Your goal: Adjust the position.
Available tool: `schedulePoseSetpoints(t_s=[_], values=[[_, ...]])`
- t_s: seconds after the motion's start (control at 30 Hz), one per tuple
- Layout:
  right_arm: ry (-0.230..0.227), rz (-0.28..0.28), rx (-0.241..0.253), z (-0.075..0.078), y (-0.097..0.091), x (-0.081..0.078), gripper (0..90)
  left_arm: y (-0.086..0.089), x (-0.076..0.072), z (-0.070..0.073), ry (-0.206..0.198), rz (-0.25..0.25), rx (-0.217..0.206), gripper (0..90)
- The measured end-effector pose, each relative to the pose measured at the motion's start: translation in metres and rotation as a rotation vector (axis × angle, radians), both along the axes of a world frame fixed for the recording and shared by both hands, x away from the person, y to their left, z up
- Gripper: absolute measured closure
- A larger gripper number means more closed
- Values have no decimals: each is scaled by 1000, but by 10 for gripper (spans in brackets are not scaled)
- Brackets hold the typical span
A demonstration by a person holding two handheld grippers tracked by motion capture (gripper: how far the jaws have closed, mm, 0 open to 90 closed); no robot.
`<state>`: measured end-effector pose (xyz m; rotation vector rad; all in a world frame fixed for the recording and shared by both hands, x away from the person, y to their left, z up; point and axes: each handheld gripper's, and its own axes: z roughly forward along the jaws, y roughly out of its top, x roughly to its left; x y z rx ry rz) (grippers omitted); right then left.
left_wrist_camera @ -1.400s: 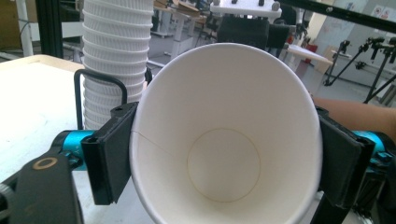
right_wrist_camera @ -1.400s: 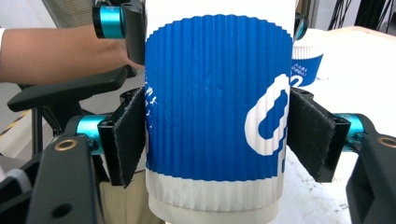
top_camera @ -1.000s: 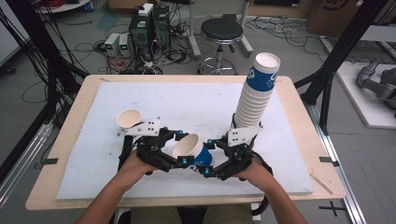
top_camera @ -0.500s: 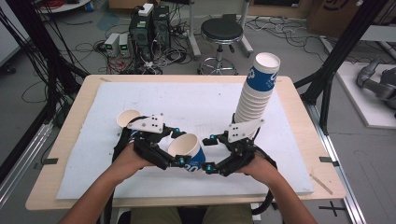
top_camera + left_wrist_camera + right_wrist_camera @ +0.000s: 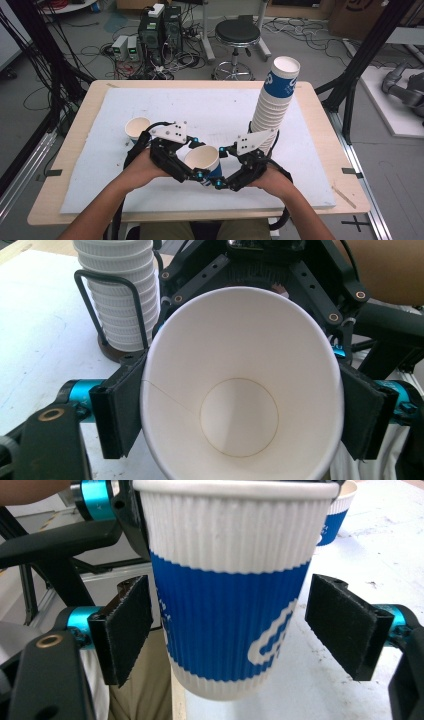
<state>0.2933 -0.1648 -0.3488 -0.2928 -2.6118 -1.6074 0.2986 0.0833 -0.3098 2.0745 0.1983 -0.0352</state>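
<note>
At the bottom centre of the high view, a paper cup [image 5: 202,161] hangs above the near part of the white board [image 5: 100,165], caught between two grippers that come in from lower left and lower right. The left gripper [image 5: 192,160] has hold of it: in the left gripper view its two black pads press against the cup's [image 5: 240,390] rim from either side, at the left and right edges of the frame, and the open mouth faces the camera. The right gripper [image 5: 220,167] meets the cup from the other side. In the right gripper view the blue and white ribbed wall of the cup [image 5: 225,605] stands between its pads with a gap on each side, clear on the right and narrow on the left, so those jaws stand open around it.

Farther up the board, left of centre, a second cup [image 5: 137,128] stands alone. To the upper right, a tall stack of cups [image 5: 272,107] rises in a wire holder, leaning toward the top of the frame.
</note>
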Motion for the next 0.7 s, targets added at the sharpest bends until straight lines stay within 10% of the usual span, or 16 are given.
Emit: schedulePoseSetpoints(t_s=[0.5, 0.7], values=[[33, 9, 17, -9, 7, -2, 214, -9, 0, 3, -7, -44, 23, 191], [32, 5, 34, -7, 2, 0, 260, -4, 1, -5, 18, 5, -85, 164]])
